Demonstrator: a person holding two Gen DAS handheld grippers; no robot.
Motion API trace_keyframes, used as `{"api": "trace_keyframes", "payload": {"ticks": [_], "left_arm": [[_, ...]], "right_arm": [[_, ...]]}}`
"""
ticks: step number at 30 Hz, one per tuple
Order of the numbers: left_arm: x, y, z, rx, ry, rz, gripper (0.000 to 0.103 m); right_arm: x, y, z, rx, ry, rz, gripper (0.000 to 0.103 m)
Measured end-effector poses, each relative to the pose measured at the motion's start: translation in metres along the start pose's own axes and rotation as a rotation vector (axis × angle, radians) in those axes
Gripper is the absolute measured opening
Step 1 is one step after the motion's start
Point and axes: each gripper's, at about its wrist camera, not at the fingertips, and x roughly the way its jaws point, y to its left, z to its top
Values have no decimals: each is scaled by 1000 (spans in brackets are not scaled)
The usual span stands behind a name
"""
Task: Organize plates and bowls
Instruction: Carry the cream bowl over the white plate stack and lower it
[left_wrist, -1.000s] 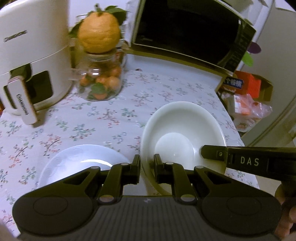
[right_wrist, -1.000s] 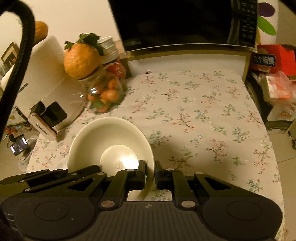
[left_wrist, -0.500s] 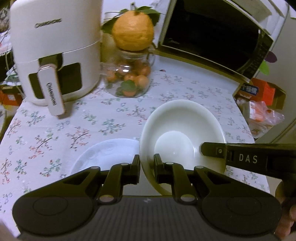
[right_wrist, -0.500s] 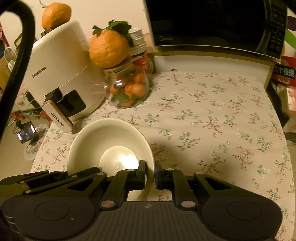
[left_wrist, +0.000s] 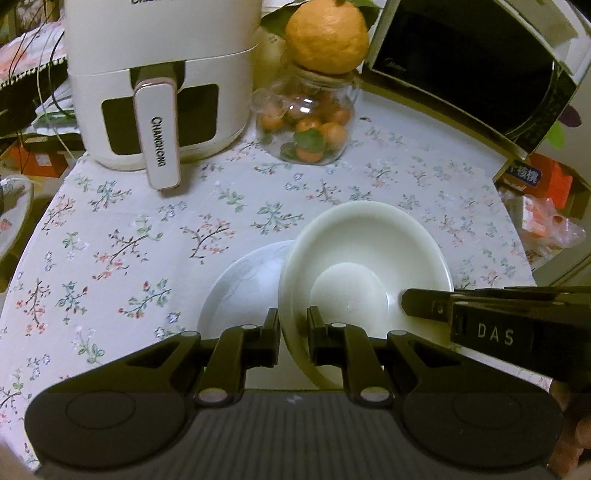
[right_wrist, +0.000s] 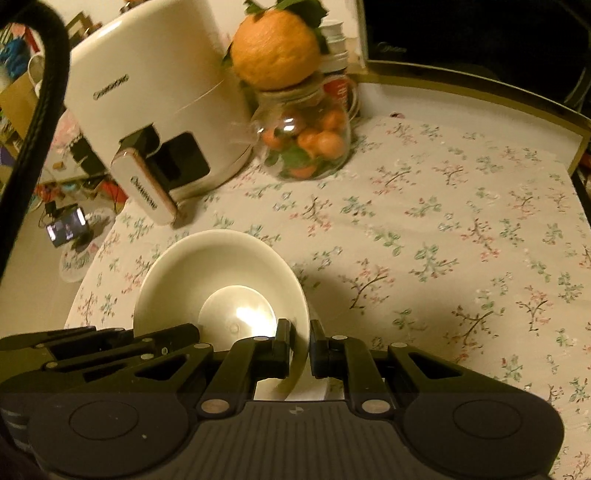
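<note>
Because the cream bowl (left_wrist: 365, 273) is glazed, rigid and breakable, it looks best gripped at the rim: the left gripper (left_wrist: 293, 332) and right gripper (right_wrist: 302, 345) each pinch opposite edges, carrying it partly over the white plate (left_wrist: 243, 291) on the floral tablecloth (left_wrist: 122, 236).

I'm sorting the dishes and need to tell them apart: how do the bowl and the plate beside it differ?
The bowl is deep with steep sides; the plate is shallow and nearly flat. The bowl is cream and plain; the plate is whiter with a faint pattern. The bowl is gripped at its rim by the left gripper and the right gripper and partly overlaps the plate, which lies free on the tablecloth. Both are round and empty.
</note>
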Motion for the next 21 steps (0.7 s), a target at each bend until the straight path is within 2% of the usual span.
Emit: {"api": "trace_keyframes", "payload": {"ticks": [21], "left_arm": [[14,15,0,-8,72,27,13]], "right_arm": [[23,15,-7,-8,88,14,12]]}}
